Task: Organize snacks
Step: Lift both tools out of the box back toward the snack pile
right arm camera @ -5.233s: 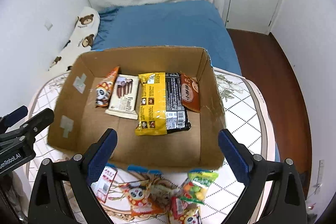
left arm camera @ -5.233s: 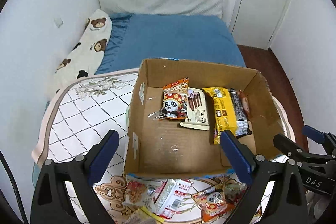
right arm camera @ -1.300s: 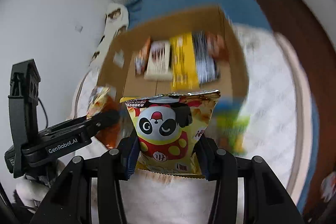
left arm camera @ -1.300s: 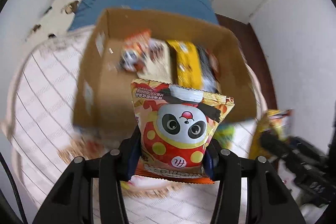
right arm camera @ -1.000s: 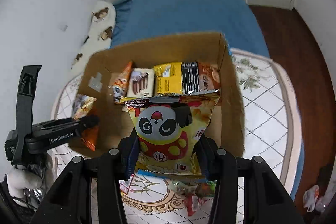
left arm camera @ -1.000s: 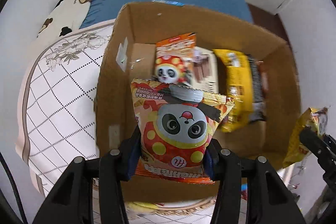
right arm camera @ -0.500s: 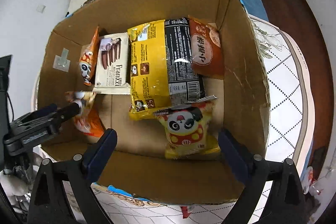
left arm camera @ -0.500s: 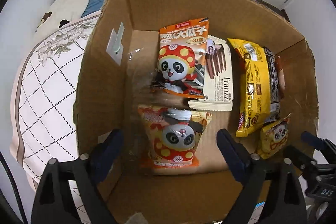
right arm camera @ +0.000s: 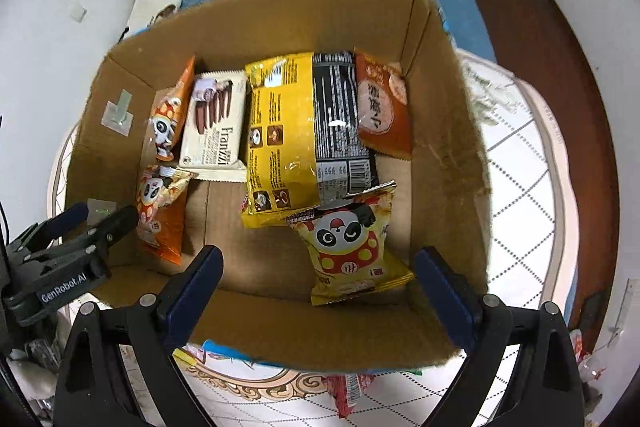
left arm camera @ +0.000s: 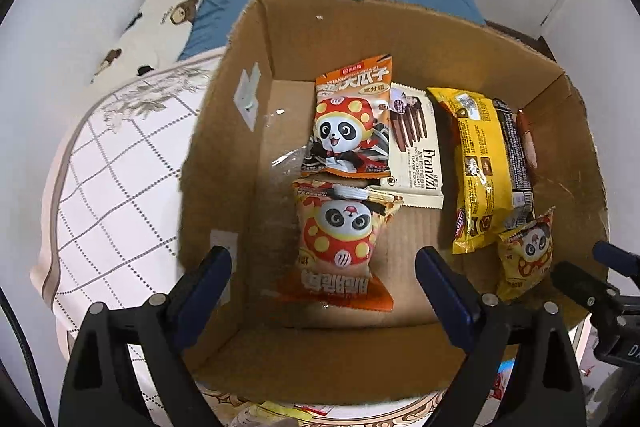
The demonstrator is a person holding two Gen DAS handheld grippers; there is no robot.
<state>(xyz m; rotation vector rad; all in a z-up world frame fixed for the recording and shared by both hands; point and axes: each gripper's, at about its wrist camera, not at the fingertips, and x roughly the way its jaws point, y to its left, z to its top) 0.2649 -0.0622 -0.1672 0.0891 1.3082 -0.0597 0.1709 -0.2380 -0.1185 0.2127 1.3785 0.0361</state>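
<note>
Black gripper (left arm camera: 324, 287) frames, blue-padded fingers (left arm camera: 440, 279), silver screws.

Readable text, both wrist views:
- cream cookie pack (left arm camera: 416, 143) in the cardboard box (left arm camera: 400, 35): "Franzzi", smaller line "YOGURT CHOCOLATE FLAVOR COOKIE"; only "Franzzi" legible in the right view (right arm camera: 214, 123)
- body of the left gripper (right arm camera: 92, 239), seen from the right wrist: "GenRobot.AI"
- orange panda packet (left arm camera: 352, 125): Chinese characters on top band, "大瓜子" legible
- brown-orange packet (right arm camera: 382, 107): Chinese characters, "小麻饼"
- remaining packets: print too small or blurred to read
</note>
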